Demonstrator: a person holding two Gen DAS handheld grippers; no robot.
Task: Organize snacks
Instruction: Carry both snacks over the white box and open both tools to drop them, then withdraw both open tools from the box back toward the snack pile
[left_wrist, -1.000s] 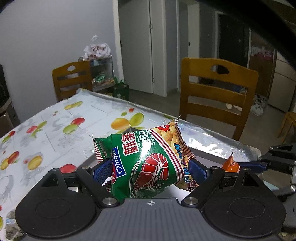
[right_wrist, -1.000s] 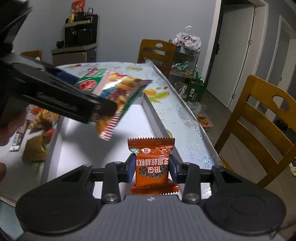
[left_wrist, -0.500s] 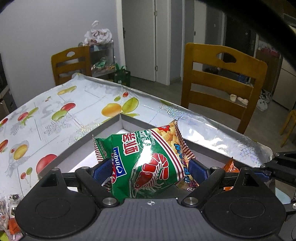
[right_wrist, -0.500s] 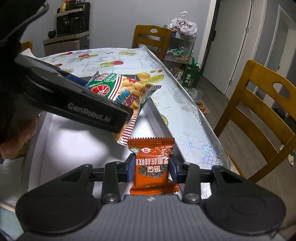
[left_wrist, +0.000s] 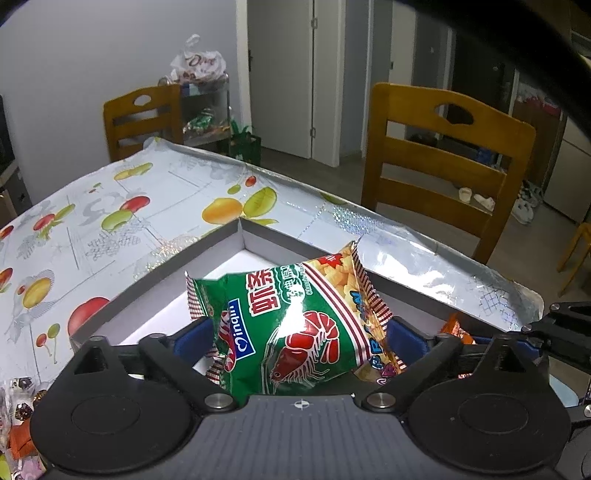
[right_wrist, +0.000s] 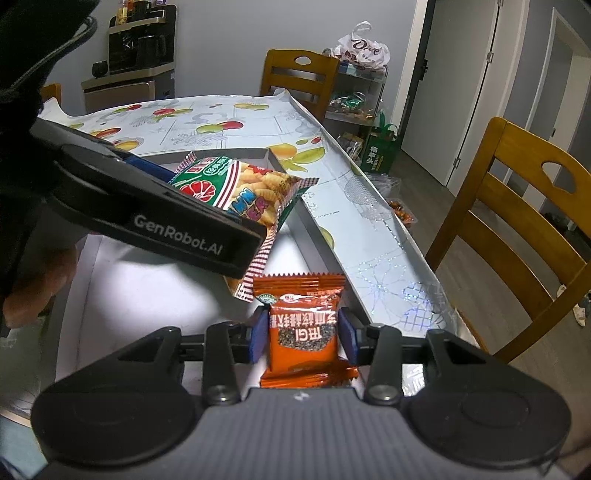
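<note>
The left gripper (left_wrist: 299, 332) was clamped on a green prawn-cracker bag (left_wrist: 295, 325), its blue pads (left_wrist: 192, 334) pressing both sides, the bag jutting forward past the fingertips over the white interior of a shallow grey-walled box (left_wrist: 207, 243). The right gripper (right_wrist: 303, 332) gripped a small orange snack packet (right_wrist: 303, 325) upright between its blue pads, just inside the box's near right corner. Seen from the right wrist, the green bag hung just ahead and left of the orange packet. Beyond both lay the fruit-print tablecloth (left_wrist: 110, 221) and wooden chairs (left_wrist: 443, 155).
</note>
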